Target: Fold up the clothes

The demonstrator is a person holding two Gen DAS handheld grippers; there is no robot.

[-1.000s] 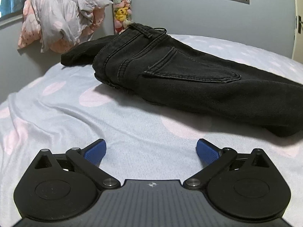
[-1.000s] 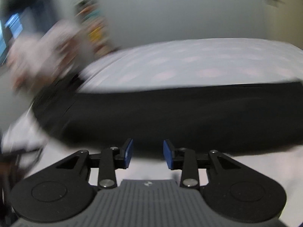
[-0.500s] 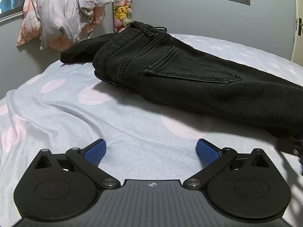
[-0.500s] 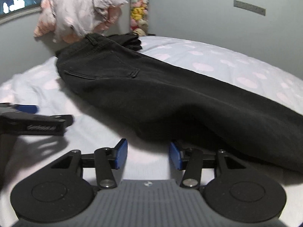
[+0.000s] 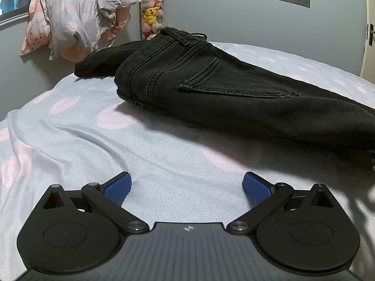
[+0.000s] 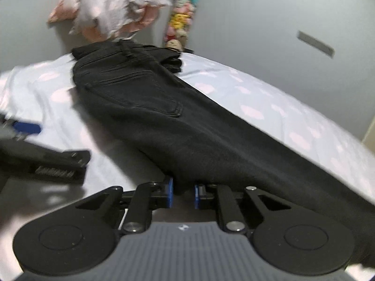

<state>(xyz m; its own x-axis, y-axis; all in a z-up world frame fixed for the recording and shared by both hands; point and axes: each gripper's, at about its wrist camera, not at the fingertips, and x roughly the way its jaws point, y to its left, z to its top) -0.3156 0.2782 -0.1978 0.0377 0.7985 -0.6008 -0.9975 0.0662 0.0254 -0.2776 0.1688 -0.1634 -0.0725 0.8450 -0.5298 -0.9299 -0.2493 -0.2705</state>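
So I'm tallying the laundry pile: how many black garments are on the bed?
2. The black jeans stretch across the bedsheet; a second black garment lies behind their waistband, partly hidden. More may be hidden beyond.

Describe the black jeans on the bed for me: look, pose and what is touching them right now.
The black jeans are dark, slightly faded denim, apparently folded lengthwise, lying flat on the pale blue sheet with pink blotches. A back pocket, seams and a belt loop face up; the waistband points toward the far wall, the legs run toward the near right. The right tongs have just been closing, with the jeans' near edge between the blue pads. The left tongs are wide open over bare sheet, clear of the jeans.
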